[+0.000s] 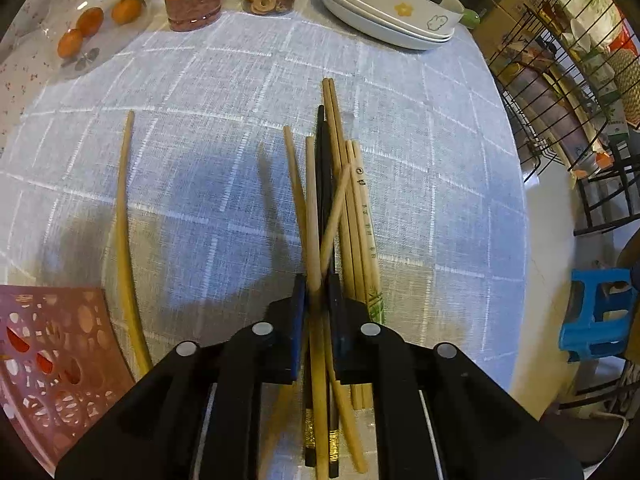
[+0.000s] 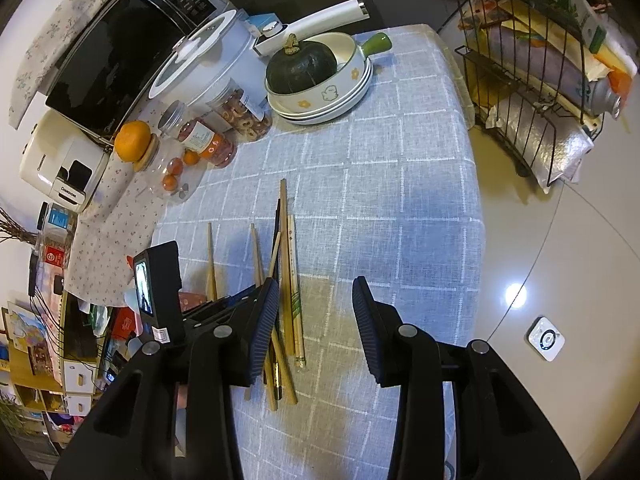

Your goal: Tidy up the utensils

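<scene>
Several wooden and black chopsticks (image 1: 340, 200) lie bunched on the grey checked tablecloth (image 1: 224, 92). My left gripper (image 1: 318, 296) is shut on a few of them, wooden and black ones passing between its pads. One pale chopstick (image 1: 124, 216) lies apart at the left, next to a pink perforated basket (image 1: 52, 364). In the right wrist view the same bunch of chopsticks (image 2: 286, 276) lies just left of centre. My right gripper (image 2: 316, 312) is open and empty above the cloth, its left pad (image 2: 266, 320) beside the bunch. The left gripper's body (image 2: 160, 288) shows at the left.
Stacked white dishes with a dark squash (image 2: 308, 68) stand at the table's far end, with jars (image 2: 236, 116), oranges (image 2: 132, 140) and a rice cooker (image 2: 208, 56) along the left. A black wire rack (image 2: 532, 72) stands past the right edge. A blue stool (image 1: 596, 312) is on the floor.
</scene>
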### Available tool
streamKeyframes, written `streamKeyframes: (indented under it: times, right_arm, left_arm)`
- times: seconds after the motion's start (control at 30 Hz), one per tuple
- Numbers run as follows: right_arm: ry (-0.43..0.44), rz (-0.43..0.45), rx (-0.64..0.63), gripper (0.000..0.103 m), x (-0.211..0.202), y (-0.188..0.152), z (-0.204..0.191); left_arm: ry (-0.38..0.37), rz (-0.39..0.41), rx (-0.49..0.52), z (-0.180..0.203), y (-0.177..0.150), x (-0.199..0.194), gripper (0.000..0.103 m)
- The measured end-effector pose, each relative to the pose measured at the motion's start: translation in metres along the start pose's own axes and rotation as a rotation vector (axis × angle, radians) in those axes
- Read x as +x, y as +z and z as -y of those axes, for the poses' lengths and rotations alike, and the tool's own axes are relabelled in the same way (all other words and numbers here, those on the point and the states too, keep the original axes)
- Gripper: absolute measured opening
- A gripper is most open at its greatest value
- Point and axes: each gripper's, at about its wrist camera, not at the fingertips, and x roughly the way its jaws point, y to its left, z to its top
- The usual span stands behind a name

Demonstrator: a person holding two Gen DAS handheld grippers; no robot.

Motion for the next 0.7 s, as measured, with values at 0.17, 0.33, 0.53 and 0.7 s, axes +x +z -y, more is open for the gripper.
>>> streamKeyframes:
  times: [0.17, 0.33, 0.53, 0.7]
  right_arm:
    - [0.006, 0.005, -0.003, 0.039, -0.002, 0.0, -0.001]
    - [0.007, 0.005, -0.005, 0.039, -0.002, 0.0, -0.001]
    - [0.007, 0.004, -0.007, 0.039, -0.002, 0.0, -0.002]
    - [0.008, 0.001, -0.009, 0.039, -0.002, -0.001, -0.002]
  left_arm:
    - [-0.01, -0.017, -0.023, -0.004, -0.001, 0.0, 0.016]
    - [0.022, -0.011, -0.004, -0.001, -0.002, -0.002, 0.022]
    - [0.053, 0.012, 0.047, 0.01, -0.004, -0.006, 0.012]
    - [0.049, -0.01, 0.074, 0.015, -0.006, 0.001, 0.0]
